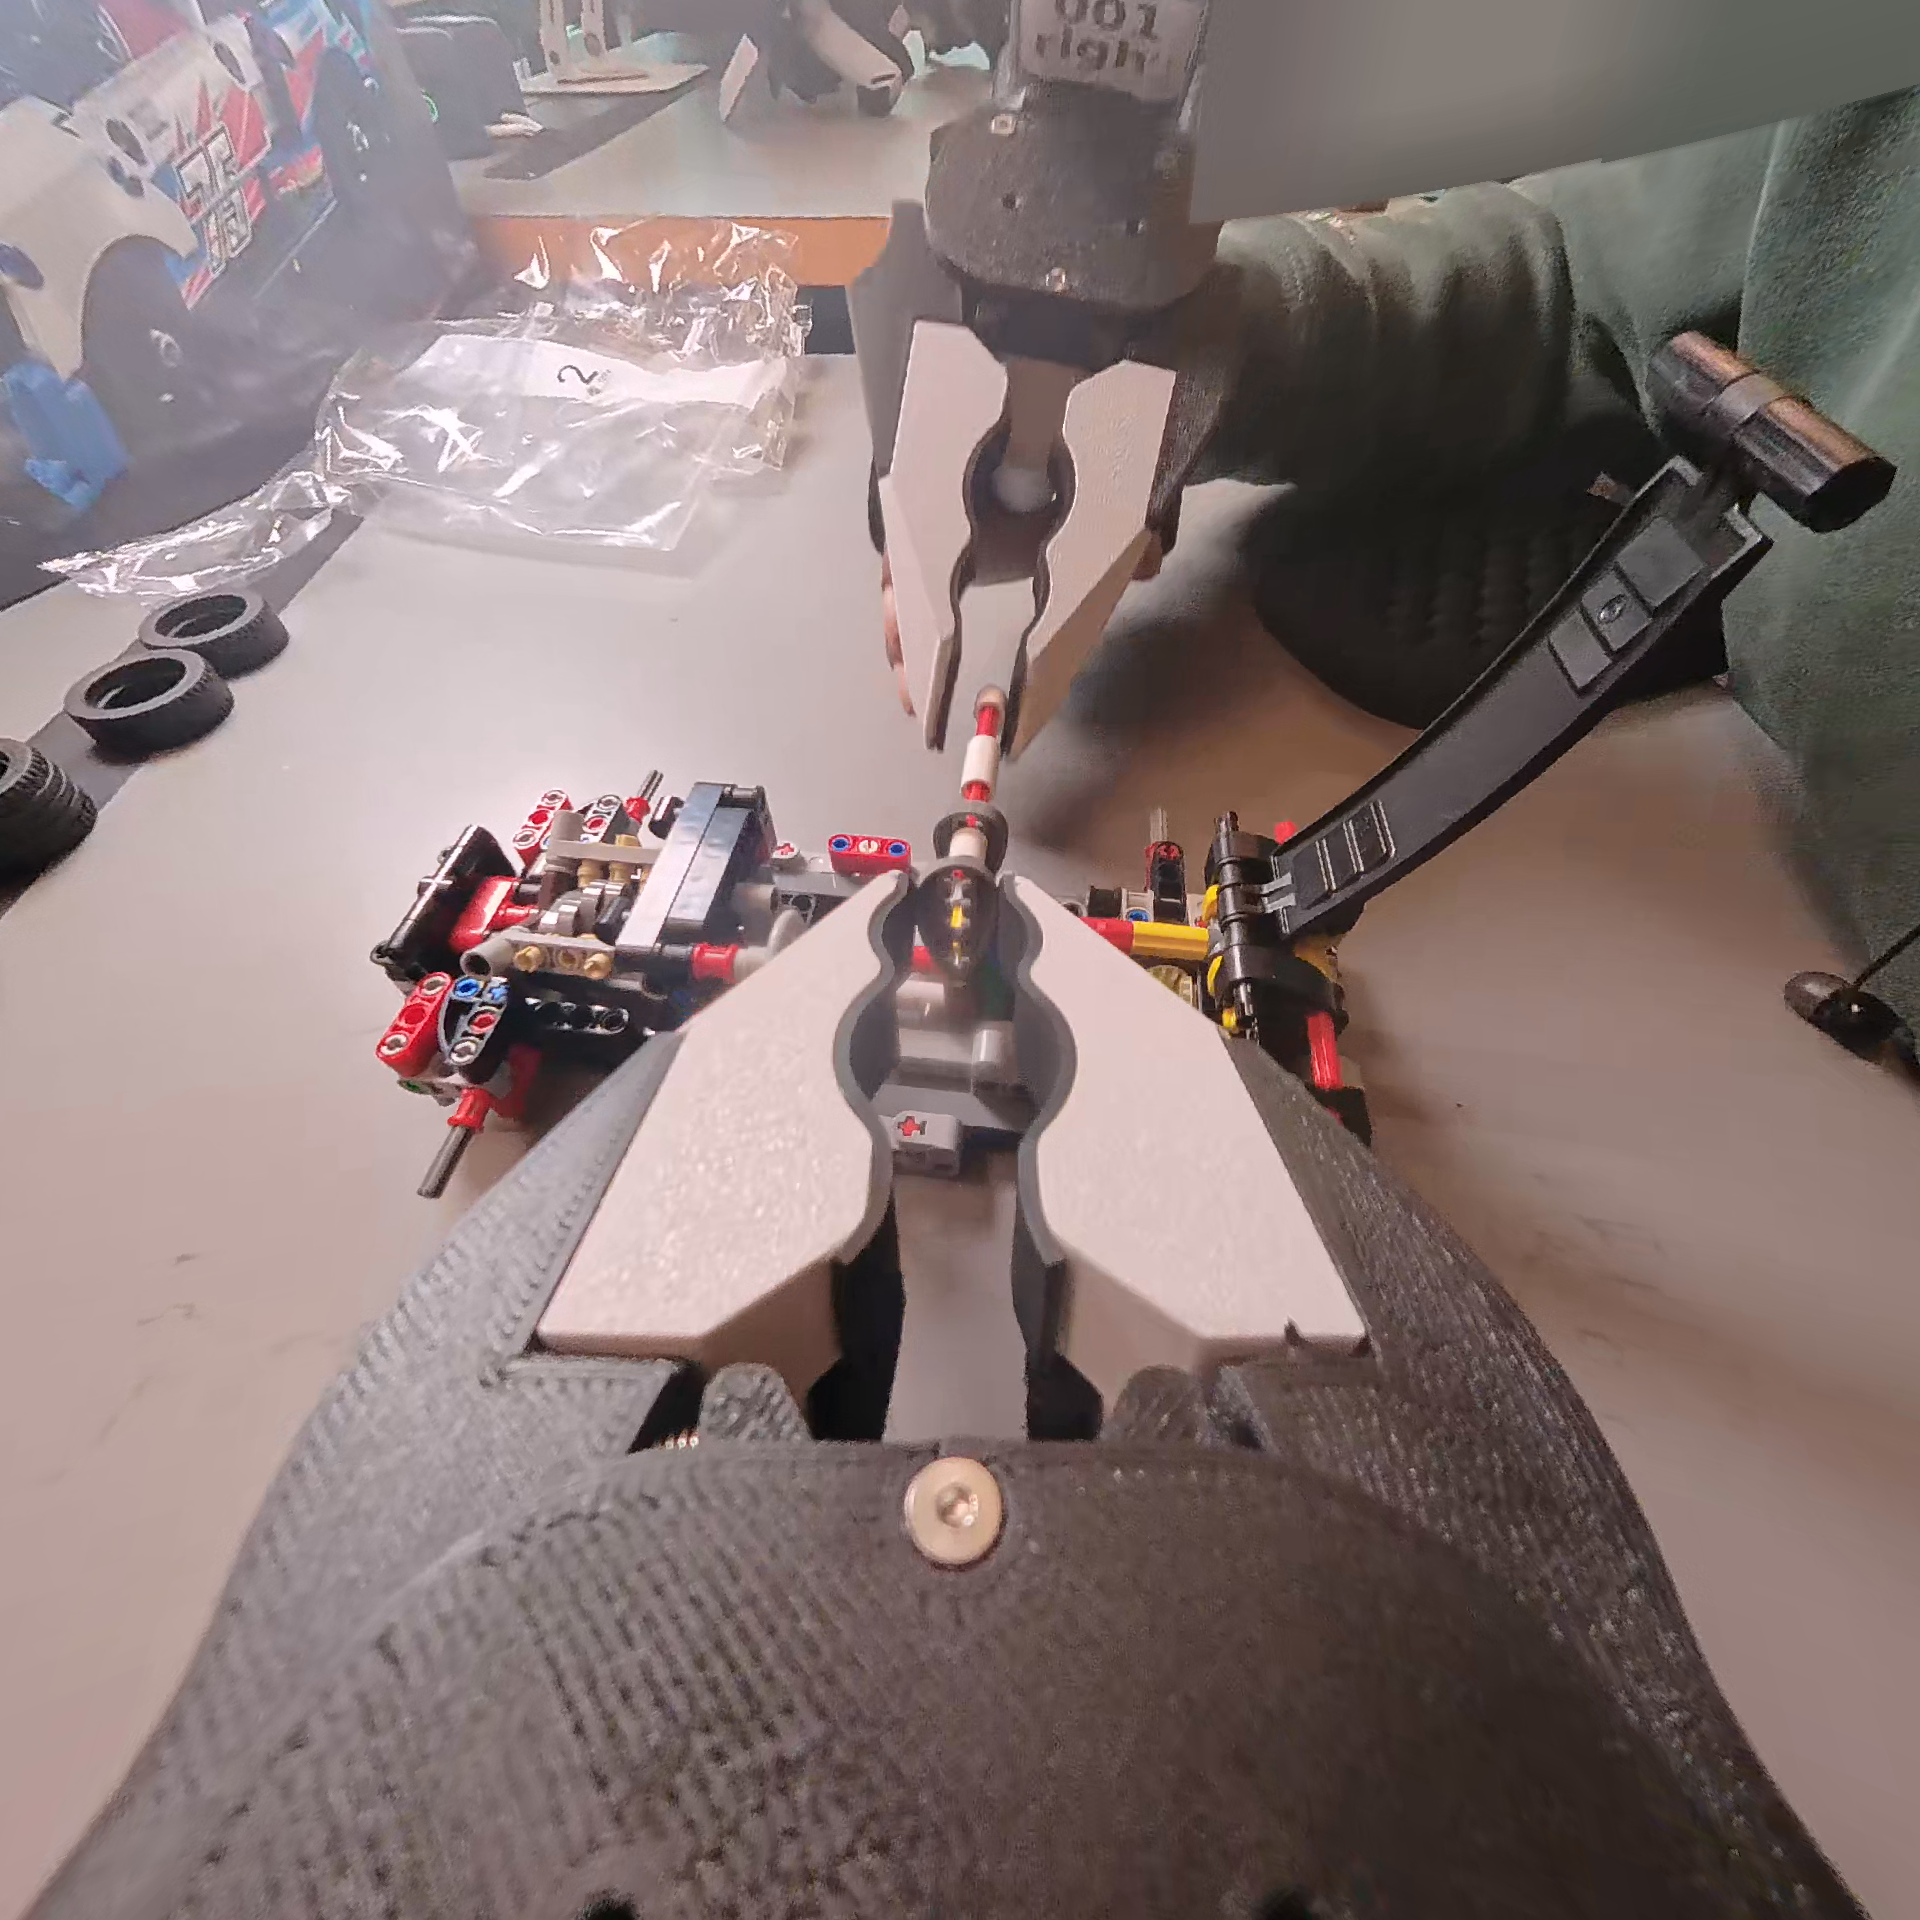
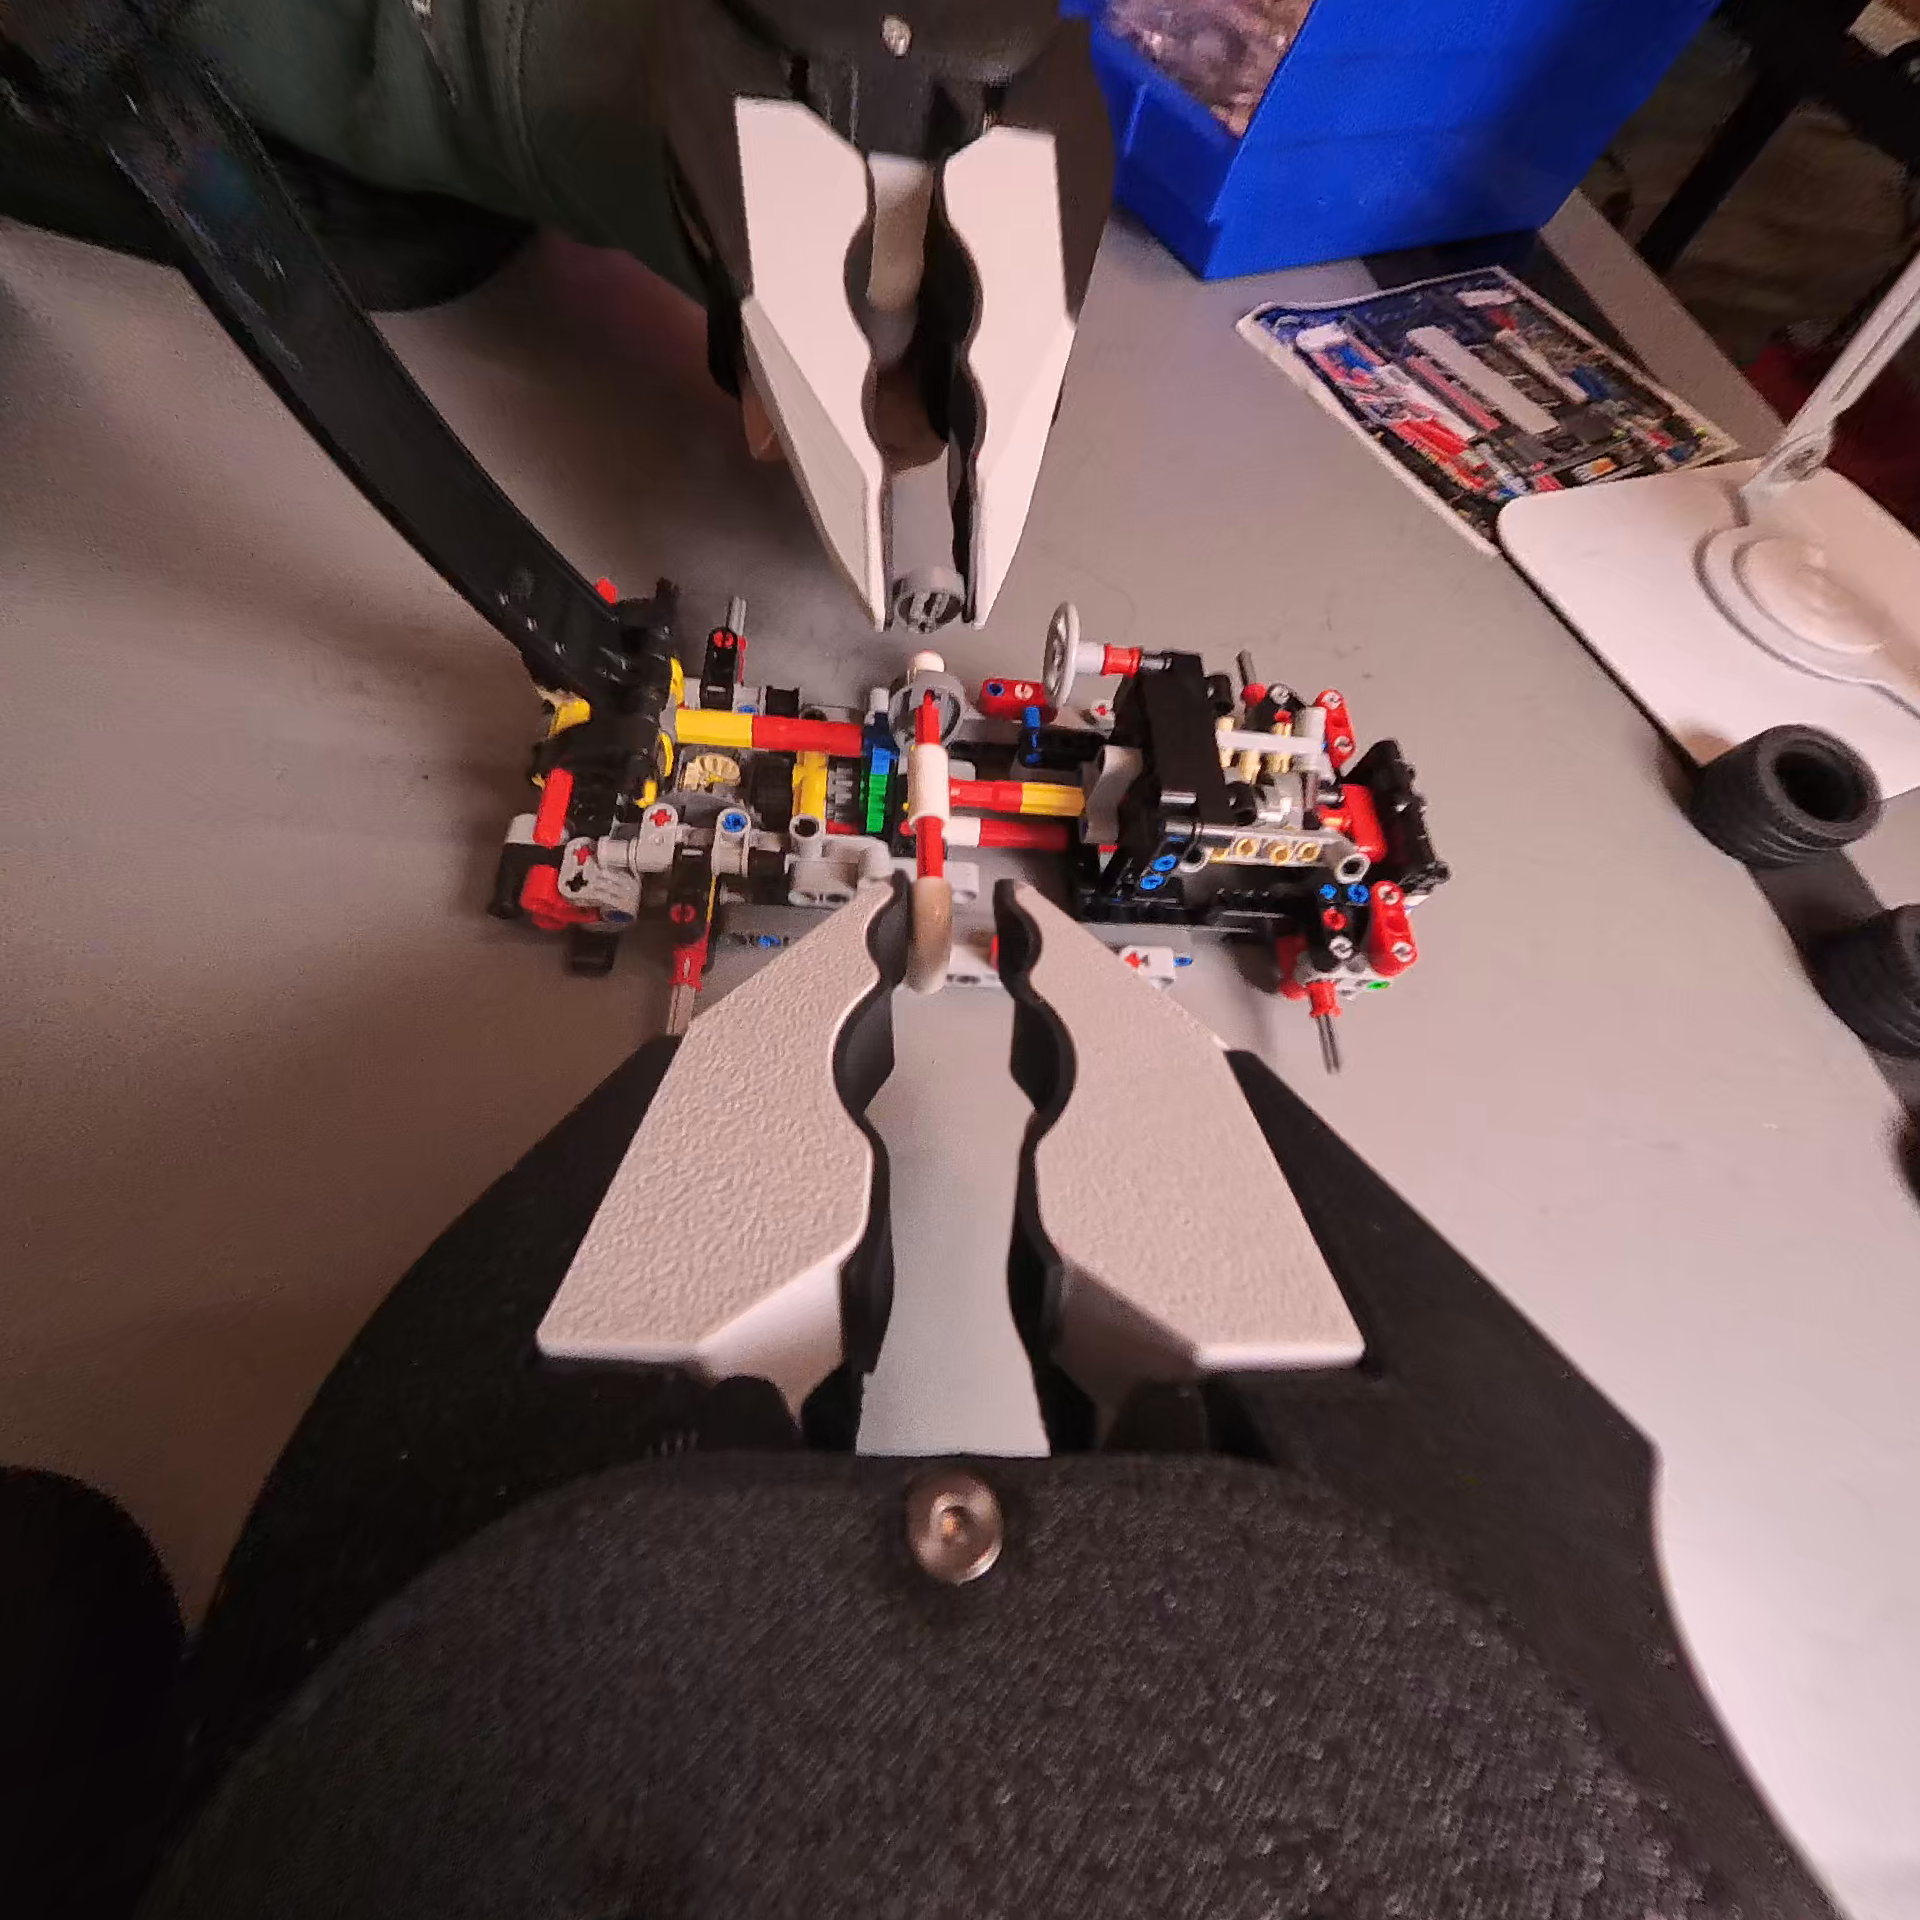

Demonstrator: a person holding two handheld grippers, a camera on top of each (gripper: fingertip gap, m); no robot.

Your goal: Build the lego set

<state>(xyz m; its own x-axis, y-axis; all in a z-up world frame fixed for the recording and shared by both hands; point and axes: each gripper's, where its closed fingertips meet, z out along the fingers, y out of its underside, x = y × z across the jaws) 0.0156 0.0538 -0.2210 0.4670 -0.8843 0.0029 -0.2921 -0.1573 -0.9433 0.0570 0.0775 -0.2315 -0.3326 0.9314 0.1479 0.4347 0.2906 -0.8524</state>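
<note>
Between the two facing grippers, a red axle (image 2: 925,821) carrying two white sleeves is seen above a brick-built chassis (image 2: 1195,790), which lies on the grey surface (image 2: 312,1039). A tan disc (image 2: 925,935) is fitted on the axle's end nearest the right gripper (image 2: 945,914), and a grey ring (image 2: 925,707) sits farther along it.

The right gripper's fingers (image 2: 790,1039) are parted a little. The disc lies in the gap, against one finger's pad and clear of the other, so nothing is gripped. The left gripper (image 1: 961,904) is closed narrowly on a small grey round piece (image 2: 928,603), which is pinched between its two fingertips just beyond the axle's far end. Whether the axle enters that piece cannot be told.

One chassis is counted, with one long black curved part (image 1: 1507,727) fixed at one end of it. Three black tyres (image 1: 145,707) are seen along the surface's edge in the left wrist view, beside clear plastic bags (image 1: 540,436). One blue bin (image 2: 1403,135), one printed booklet (image 2: 1475,395) and one white stand base (image 2: 1714,603) are placed beyond the chassis.
</note>
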